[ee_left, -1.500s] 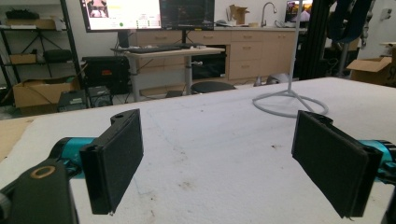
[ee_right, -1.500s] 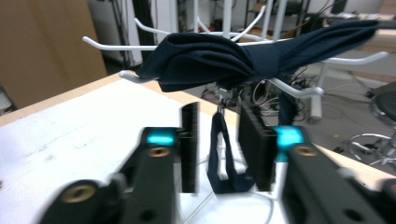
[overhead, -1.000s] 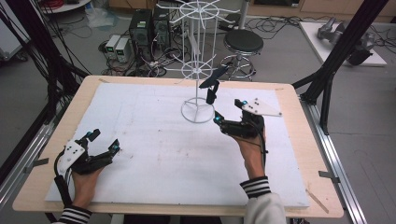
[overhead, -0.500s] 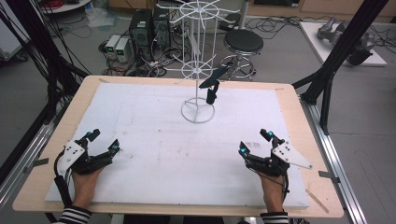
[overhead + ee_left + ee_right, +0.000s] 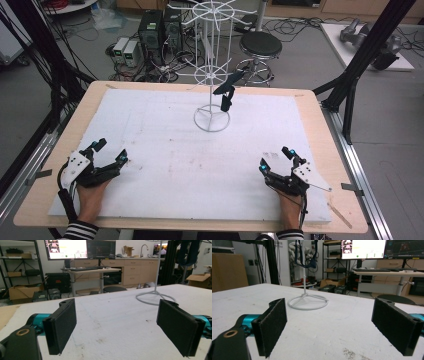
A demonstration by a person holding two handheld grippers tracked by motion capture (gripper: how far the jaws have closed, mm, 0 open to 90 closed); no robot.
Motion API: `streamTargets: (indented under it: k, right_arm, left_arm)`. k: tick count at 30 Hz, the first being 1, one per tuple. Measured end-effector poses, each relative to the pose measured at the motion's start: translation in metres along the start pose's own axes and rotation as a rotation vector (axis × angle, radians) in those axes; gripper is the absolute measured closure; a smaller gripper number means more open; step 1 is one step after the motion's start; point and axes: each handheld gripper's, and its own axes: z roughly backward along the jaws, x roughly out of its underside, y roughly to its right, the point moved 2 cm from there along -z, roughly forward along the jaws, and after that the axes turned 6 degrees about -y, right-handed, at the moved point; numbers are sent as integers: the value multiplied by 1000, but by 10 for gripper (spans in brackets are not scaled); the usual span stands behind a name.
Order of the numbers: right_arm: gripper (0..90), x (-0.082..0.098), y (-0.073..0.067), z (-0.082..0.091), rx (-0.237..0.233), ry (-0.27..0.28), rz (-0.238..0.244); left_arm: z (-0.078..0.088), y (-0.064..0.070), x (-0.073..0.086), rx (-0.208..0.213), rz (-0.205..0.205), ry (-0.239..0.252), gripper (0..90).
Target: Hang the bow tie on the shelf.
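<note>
high view: the right hand-held gripper [image 5: 276,161] has pulled back from the rack [image 5: 212,75] to the surface [image 5: 200,165]'s near right corner, leaving a dark item, perhaps a clip [image 5: 225,91], hanging there; hanging looks done. the left hand-held gripper [image 5: 111,151] hasn't moved.
left gripper view: jaws spread, empty.
right gripper view: jaws spread, empty; rack [image 5: 305,272] ahead.

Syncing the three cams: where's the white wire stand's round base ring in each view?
High view: the base ring sits on the white foam board, centre and toward the far edge.
Left gripper view: upper right, beyond the right jaw.
Right gripper view: centre-left, past the left jaw.
Shared landmark: the stand's thin upright pole rising from the ring's middle.
</note>
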Motion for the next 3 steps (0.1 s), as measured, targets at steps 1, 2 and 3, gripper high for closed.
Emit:
streamTargets:
  k: [1,2,3]
  right_arm:
    - [121,0,-1,0,1,-6,-5]
    - [121,0,-1,0,3,-7,-4]
    - [121,0,0,0,4,-2,0]
  left_arm:
    - [0,0,0,0,-2,-2,166]
    - [0,0,0,-1,-2,-1,166]
    - [0,0,0,-2,-1,-2,166]
